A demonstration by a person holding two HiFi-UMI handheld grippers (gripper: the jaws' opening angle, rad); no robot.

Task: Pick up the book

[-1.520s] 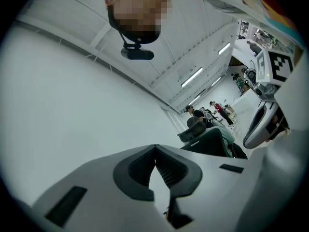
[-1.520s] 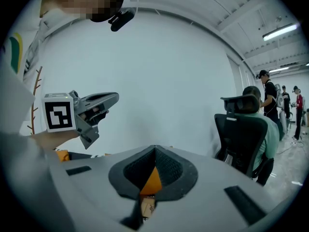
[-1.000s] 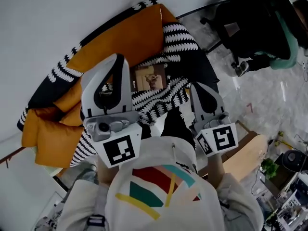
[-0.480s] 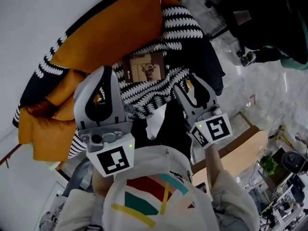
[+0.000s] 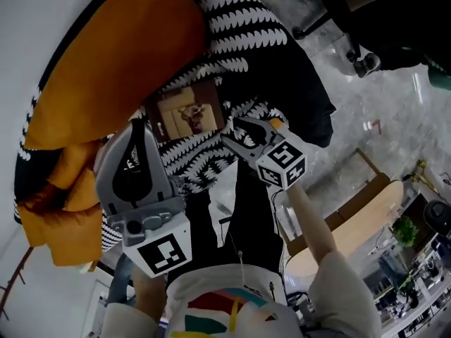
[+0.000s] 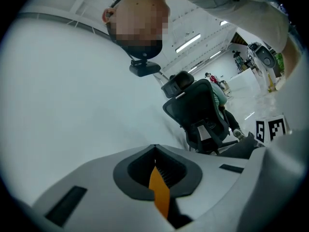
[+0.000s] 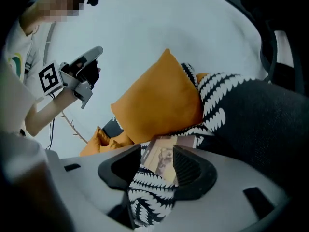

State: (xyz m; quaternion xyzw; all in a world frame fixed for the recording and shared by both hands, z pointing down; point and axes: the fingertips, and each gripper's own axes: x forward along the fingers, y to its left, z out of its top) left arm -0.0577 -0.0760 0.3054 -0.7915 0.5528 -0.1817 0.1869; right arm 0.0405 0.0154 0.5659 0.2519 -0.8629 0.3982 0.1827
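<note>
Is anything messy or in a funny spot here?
Yes. The brown picture-cover book lies crooked on the rumpled black-and-white patterned blanket. The blanket is bunched up beside the big orange fabric cushion, not spread flat.

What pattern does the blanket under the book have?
Blanket: black with rows of white scallops; head view shows it best.

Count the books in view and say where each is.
1. The book lies face up on the black-and-white blanket, beside the orange cushion. More could be hidden under the folds.
</note>
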